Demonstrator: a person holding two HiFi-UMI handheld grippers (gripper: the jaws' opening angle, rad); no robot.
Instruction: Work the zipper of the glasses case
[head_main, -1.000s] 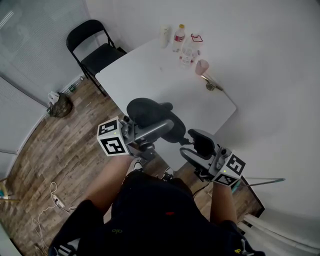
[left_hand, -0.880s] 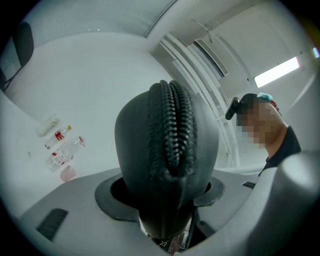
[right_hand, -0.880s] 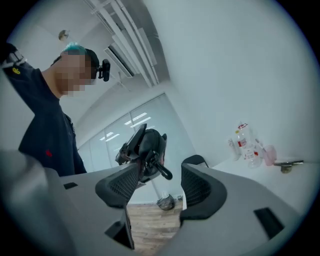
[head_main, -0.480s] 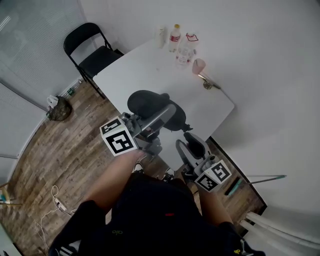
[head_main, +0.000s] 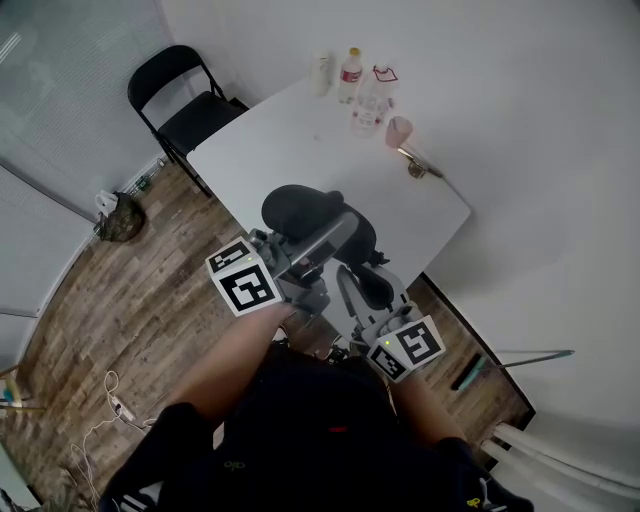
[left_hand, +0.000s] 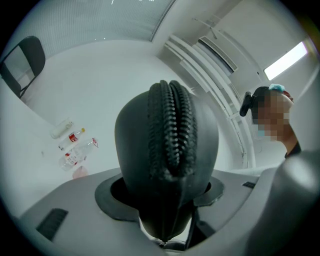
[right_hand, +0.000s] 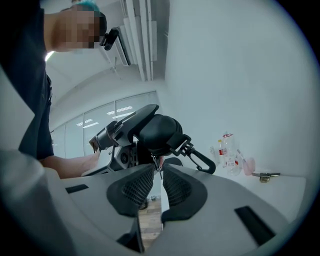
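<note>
The right gripper (head_main: 358, 285) has swung in from the right, and its tips now sit just under the near end of the case (head_main: 300, 212). Its jaws have just been closing. In the right gripper view they stand at a narrow slit, with the thin pull (right_hand: 157, 161) hanging in it at the very tips. A sliver of gap shows, so the pads do not look clamped on it yet.

The left gripper (head_main: 328, 238) grips the black case partway open, its pads on the two sides of one end. The case is held in the air in front of the person, well above the floor and near the edge of the bench (head_main: 300, 150). The zipper (left_hand: 171, 125) faces the left gripper's camera. A clip (right_hand: 200, 157) sticks out beside the pull. Bottles (head_main: 352, 70) stand at the far end of the bench.

The likely fault is a thin bite. The pull dangles free at the pad tips, so it may swing aside as the jaws meet, or slip out under the first tug. A hard tug could also twist the rounded case in the left gripper, which holds only one end. The clip is near enough to snag.
</note>
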